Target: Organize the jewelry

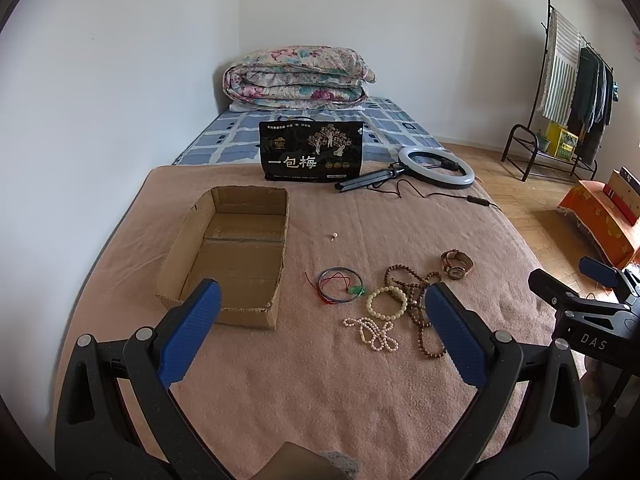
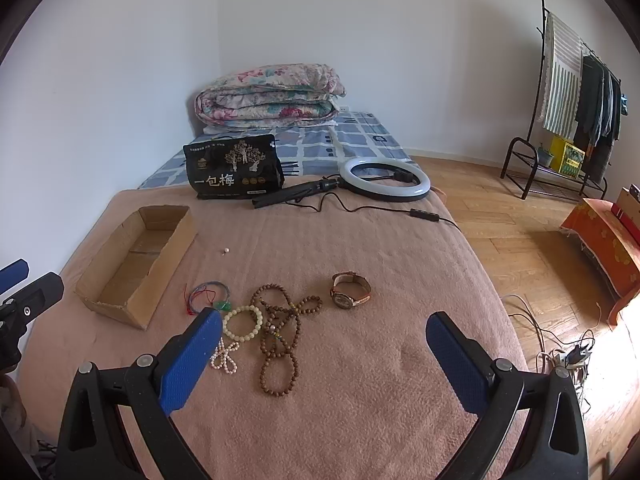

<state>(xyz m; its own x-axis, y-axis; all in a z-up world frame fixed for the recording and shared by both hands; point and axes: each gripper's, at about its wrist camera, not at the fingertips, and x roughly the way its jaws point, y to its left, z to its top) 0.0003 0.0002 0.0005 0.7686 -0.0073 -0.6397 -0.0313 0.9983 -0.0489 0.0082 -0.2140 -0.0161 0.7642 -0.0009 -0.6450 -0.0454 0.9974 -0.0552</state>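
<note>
Your jewelry lies loose on the pink blanket (image 2: pixel 360 400) to the right of the empty cardboard box (image 1: pixel 236 256): a watch (image 2: pixel 350 290), a long brown bead strand (image 2: pixel 280 332), a pale bead bracelet (image 2: pixel 243 322), a pearl strand (image 1: pixel 372 332) and a thin bangle with red cord (image 1: pixel 340 284). All of it looks light and limp except the stiffer watch and bangle, so pinch a bunched section of beads, or the watch at its case. Both your left tool (image 1: pixel 320 328) and right tool (image 2: pixel 324 356) hover above the blanket with fingers spread wide, holding nothing.
</note>
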